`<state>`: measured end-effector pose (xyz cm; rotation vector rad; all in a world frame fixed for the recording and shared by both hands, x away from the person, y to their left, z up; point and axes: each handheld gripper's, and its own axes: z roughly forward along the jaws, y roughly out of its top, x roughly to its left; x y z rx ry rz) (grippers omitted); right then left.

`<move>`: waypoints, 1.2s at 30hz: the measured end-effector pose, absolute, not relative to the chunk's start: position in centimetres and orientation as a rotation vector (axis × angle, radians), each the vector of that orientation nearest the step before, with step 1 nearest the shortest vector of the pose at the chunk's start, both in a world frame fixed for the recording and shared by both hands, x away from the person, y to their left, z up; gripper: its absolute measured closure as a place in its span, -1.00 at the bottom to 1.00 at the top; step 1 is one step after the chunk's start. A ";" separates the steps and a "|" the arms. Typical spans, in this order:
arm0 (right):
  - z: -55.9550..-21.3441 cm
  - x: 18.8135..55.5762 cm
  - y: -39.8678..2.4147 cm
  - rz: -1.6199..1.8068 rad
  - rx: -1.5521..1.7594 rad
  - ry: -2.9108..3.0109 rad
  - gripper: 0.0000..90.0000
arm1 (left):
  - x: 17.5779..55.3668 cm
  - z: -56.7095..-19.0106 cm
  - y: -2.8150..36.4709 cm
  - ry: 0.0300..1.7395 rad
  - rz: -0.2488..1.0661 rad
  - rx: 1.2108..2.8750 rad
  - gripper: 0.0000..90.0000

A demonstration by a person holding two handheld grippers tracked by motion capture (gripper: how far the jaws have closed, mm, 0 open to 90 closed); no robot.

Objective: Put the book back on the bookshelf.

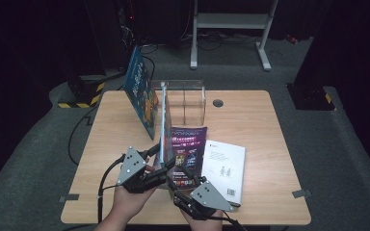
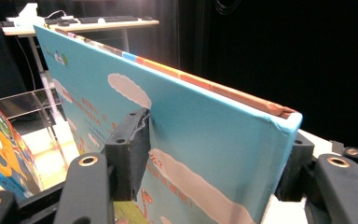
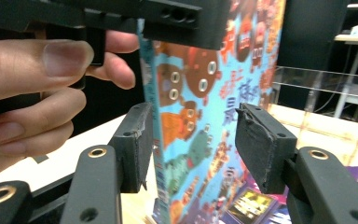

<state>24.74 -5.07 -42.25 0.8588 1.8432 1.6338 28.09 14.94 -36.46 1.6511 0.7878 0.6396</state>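
Left gripper [image 1: 160,166], lower centre of the high view, is clamped on the near edge of the upright blue book [image 1: 163,126]; in the left gripper view both pads press its covers [image 2: 205,140]. Right gripper [image 1: 176,180], just right of it, has jaws parted around the same book's edge [image 3: 191,116], with a gap at the right pad and the left pad close to the cover. The book stands on edge at table centre, its long axis running up the frame toward the clear acrylic box [image 1: 185,101]. A purple book [image 1: 189,144] and a white book [image 1: 225,168] lie flat to the right. Bare table [image 1: 111,144] to the left.
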 end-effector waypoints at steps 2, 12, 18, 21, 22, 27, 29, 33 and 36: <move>-42.2 24.8 -5.9 1.620 0.869 1.823 0.05 | 28.0 -36.5 14.9 0.793 0.642 1.646 -0.11; -43.7 28.7 -12.7 1.425 1.047 1.757 0.06 | 27.5 -39.0 13.1 0.886 0.829 1.661 -0.03; -44.8 29.2 -14.4 1.401 1.105 1.737 0.06 | 26.8 -38.9 13.1 0.923 0.909 1.625 0.24; -44.7 29.2 -14.6 1.408 1.109 1.724 0.06 | 26.4 -38.8 14.1 0.962 0.926 1.604 0.46; -44.6 29.2 -14.7 1.409 1.110 1.718 0.06 | 26.3 -38.8 14.5 0.976 0.937 1.591 0.54; -45.0 29.3 -14.9 1.405 1.125 1.717 0.06 | 26.2 -39.1 16.6 0.985 0.959 1.592 0.74; -45.1 29.4 -15.0 1.396 1.128 1.717 0.06 | 26.2 -39.0 17.3 0.985 0.977 1.588 0.78; -44.9 29.6 -15.1 1.396 1.130 1.708 0.07 | 26.7 -38.6 19.5 1.008 0.921 1.555 0.79; -44.9 29.7 -15.3 1.389 1.133 1.701 0.07 | 26.8 -38.8 20.8 1.009 0.899 1.544 0.79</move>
